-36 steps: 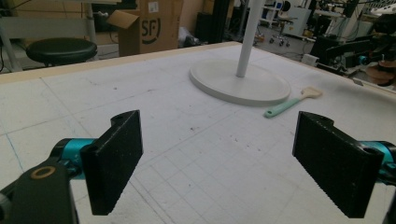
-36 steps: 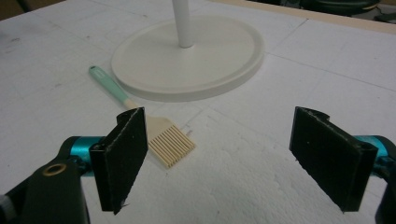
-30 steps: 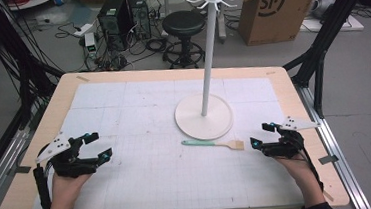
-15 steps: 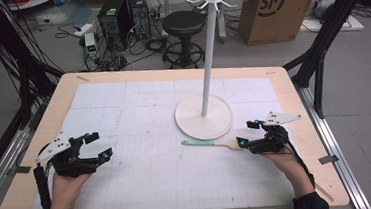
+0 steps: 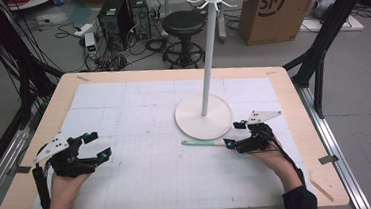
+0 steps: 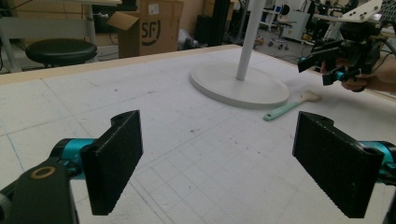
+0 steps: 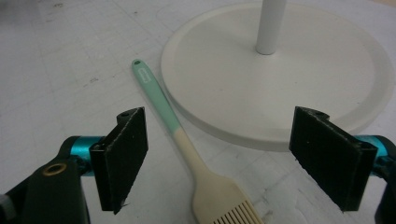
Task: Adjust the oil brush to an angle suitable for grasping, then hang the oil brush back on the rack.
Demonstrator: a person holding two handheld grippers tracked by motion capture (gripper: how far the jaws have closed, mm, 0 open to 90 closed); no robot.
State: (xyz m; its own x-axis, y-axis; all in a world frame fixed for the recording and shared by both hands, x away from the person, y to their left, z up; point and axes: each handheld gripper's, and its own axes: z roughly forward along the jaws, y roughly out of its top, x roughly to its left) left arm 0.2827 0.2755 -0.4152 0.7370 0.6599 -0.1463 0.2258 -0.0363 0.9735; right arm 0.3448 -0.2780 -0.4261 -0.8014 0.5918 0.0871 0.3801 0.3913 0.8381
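A brush (image 5: 200,143) with a mint-green handle and a cream head lies flat on the white mat, just in front of the round base of a white hook stand (image 5: 204,116). My right gripper (image 5: 233,135) is open, low over the brush's head end. In the right gripper view the brush (image 7: 187,140) runs between the spread jaws of the right gripper (image 7: 224,156), nearer the left jaw and touching neither. My left gripper (image 5: 99,145) rests open at the table's left with nothing in it. In the left gripper view, the brush (image 6: 285,109) lies far beyond the left gripper (image 6: 224,163).
The stand's thin pole (image 5: 208,52) rises from its base (image 7: 280,70) to a ring of hooks. The wooden table edge (image 5: 293,101) frames the mat. On the floor beyond the table are a black stool (image 5: 183,22), a cardboard box (image 5: 271,7) and computer gear (image 5: 118,14).
My right gripper has moved left from the table's right side, and its open jaws now stand on either side of the brush's head end. The left gripper has barely shifted.
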